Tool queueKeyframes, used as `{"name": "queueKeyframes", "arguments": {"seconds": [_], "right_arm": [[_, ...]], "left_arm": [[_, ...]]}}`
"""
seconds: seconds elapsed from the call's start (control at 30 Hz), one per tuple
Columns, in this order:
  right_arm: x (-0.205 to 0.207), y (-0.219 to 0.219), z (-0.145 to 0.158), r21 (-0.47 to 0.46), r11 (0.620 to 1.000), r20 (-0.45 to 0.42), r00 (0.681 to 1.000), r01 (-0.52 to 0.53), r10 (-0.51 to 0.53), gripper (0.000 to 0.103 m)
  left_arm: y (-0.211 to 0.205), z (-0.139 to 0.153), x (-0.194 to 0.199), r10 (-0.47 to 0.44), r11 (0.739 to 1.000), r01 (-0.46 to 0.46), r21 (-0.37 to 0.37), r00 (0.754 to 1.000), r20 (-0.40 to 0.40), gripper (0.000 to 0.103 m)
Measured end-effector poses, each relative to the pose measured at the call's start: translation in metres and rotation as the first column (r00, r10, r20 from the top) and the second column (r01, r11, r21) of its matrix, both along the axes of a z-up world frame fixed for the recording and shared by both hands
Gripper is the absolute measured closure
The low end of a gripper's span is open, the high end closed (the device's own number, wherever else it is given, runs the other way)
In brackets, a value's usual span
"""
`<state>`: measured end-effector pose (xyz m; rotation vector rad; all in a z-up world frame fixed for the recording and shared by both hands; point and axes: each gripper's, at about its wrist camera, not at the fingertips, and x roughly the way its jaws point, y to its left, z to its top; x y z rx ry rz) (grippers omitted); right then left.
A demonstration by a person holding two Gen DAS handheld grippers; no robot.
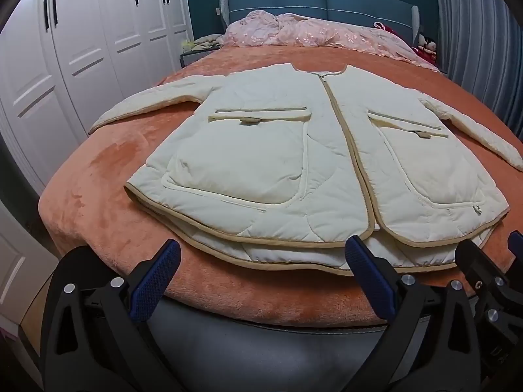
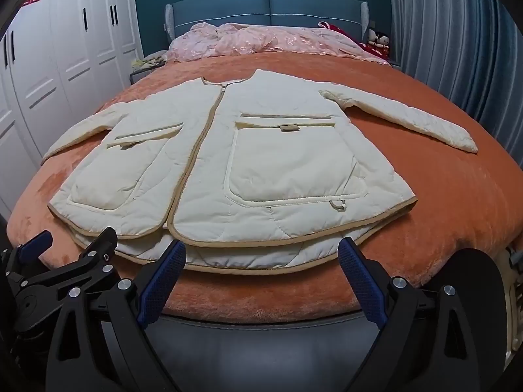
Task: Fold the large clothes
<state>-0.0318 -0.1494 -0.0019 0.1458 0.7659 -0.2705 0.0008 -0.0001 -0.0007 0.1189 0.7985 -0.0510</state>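
Note:
A cream quilted jacket (image 1: 294,163) with tan trim lies flat, front up and zipped, on the orange bedspread (image 1: 108,202); both sleeves are spread out to the sides. It also shows in the right wrist view (image 2: 235,170). My left gripper (image 1: 261,254) is open and empty, hovering just short of the jacket's hem at the bed's foot. My right gripper (image 2: 260,254) is open and empty, also just short of the hem. The right gripper's fingers (image 1: 470,261) show at the left view's right edge. The left gripper's fingers (image 2: 98,245) show at the right view's left edge.
A rumpled pink quilt (image 1: 310,34) lies at the head of the bed against a blue headboard (image 1: 320,3). White wardrobes (image 1: 81,39) stand on the left, a blue curtain (image 2: 457,32) on the right. Plush toys (image 2: 379,40) sit by the headboard.

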Motion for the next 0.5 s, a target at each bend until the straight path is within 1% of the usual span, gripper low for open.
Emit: {"name": "queueKeyframes", "arguments": {"seconds": [0.03,0.17,0.23,0.27,0.43,0.5], "right_arm": [[0.0002,-0.0006,-0.0006,0.004,1.0,-0.002,1.0,0.008,-0.008,0.011],[0.0014,-0.0015,-0.0031,0.019,0.999,-0.007,0.999,0.034,-0.034,0.011],[0.0024,-0.0005,-0.004,0.026,0.999,-0.008,0.999,0.042,-0.042,0.011],[0.0006,-0.0012,-0.0012,0.021,1.0,0.011,1.0,0.001,-0.001,0.011],[-0.0003,-0.008,-0.002,0.021,1.0,0.013,1.0,-0.005,0.004,0.011],[-0.0038,-0.0033,0.0027,0.019,1.0,0.015,1.0,0.001,-0.001,0.011]], "left_arm": [[0.0008,0.0008,-0.0014,-0.002,1.0,0.002,-0.011,1.0,0.02,0.005],[0.0004,0.0003,-0.0025,-0.006,1.0,0.006,-0.006,1.0,0.03,0.005],[0.003,0.0067,-0.0055,-0.007,1.0,0.007,-0.003,0.999,0.038,0.005],[0.0036,0.0073,-0.0062,-0.008,1.0,0.008,-0.004,0.999,0.041,0.005],[0.005,0.0069,-0.0067,0.001,1.0,0.0,-0.007,0.999,0.039,0.005],[0.0027,0.0087,-0.0085,0.005,1.0,-0.005,-0.003,0.999,0.044,0.005]]}}
